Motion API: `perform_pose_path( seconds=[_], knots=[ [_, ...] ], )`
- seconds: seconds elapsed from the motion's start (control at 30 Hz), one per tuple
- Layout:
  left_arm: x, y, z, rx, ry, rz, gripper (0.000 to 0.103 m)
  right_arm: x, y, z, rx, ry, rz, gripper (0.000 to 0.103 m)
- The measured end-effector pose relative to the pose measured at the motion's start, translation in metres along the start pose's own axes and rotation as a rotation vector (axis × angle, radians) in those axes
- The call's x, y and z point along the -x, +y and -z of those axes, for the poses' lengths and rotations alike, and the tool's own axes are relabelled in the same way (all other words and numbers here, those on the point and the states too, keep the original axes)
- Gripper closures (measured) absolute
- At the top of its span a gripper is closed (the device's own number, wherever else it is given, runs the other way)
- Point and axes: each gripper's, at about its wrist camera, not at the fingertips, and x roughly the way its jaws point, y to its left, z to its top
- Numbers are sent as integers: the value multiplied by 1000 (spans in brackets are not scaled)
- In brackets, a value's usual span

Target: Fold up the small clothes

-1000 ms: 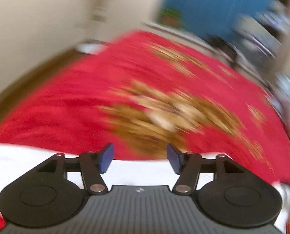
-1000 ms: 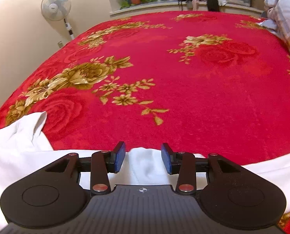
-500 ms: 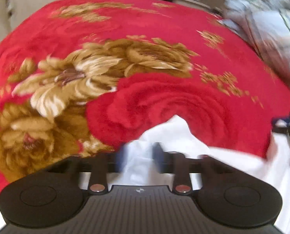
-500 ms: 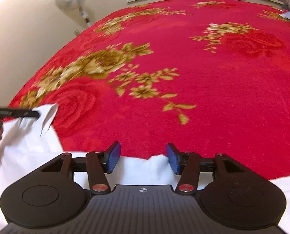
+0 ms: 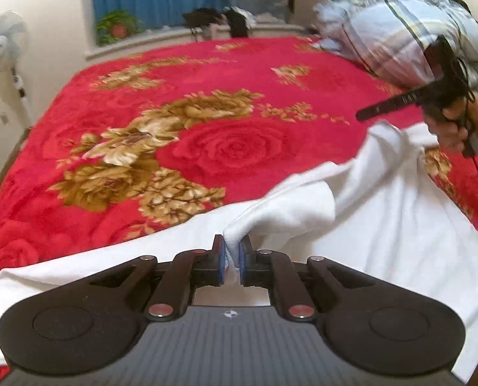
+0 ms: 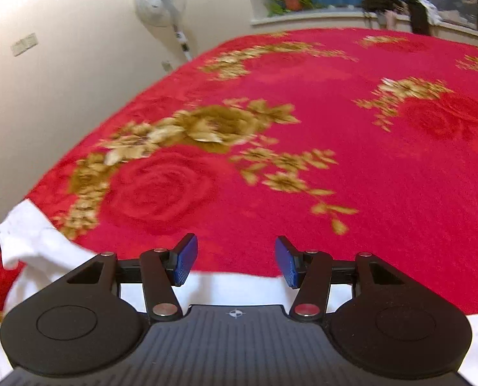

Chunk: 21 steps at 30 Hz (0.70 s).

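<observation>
We work at the near edge of a bed covered by a red floral blanket (image 5: 232, 148), and the white garment (image 5: 383, 225) lies across the bottom of both wrist views, from about 7 o'clock round to 4 o'clock in the left one. Our left gripper (image 5: 232, 259) has its blue pads together, clamped on a bunched fold of that cloth, which rises from the pinch and drapes off toward 2 o'clock. Our right gripper (image 6: 235, 262) shows its jaws wide apart with nothing between them; the garment's straight edge runs just under its fingertips, while a loose corner sits out at 9 o'clock in its view. In the left view we also see the right hand (image 5: 461, 122) on its tool at 2 o'clock, close above the raised cloth. We judge the fabric light, soft and limp: it will sag and crease wherever it is unsupported, and it may drag on the plush blanket rather than slide. So we think the right jaws should take the hem at an edge or corner, biting through both layers, not the slack middle. A striped bundle of bedding (image 5: 399, 41) lies well apart at 1 o'clock.
</observation>
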Motion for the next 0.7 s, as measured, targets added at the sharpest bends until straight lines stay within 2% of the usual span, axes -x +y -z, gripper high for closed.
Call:
perform_pose_path(
  seconds=[0.03, 0.13, 0.23, 0.33, 0.37, 0.5, 0.53, 0.6, 0.63, 0.7],
  knots=[
    [6, -1, -2, -6, -32, -19, 94, 1, 10, 0, 22, 2, -14, 47],
    [19, 8, -11, 78, -101, -8, 95, 3, 45, 4, 129, 18, -65, 47],
    [21, 14, -19, 109, -117, -6, 95, 5, 77, 8, 227, 39, -103, 45],
    [22, 16, -28, 108, -134, 4, 95, -8, 103, 13, 329, 82, -58, 45],
    [24, 17, -30, 106, -141, 10, 95, -14, 108, 13, 338, 97, -39, 45],
    [33, 19, -32, 102, -154, 23, 95, -35, 118, 9, 336, 157, -51, 47],
    [33, 20, -33, 99, -156, 23, 95, -40, 122, 9, 365, 175, -46, 50],
    [33, 23, -36, 95, -162, 10, 95, -47, 126, 5, 399, 196, -30, 73],
    [31, 27, -39, 109, -160, 7, 95, -49, 126, 0, 406, 221, -47, 97],
    [24, 37, -47, 144, -162, 0, 95, -49, 130, -12, 457, 225, -58, 99]
  ],
)
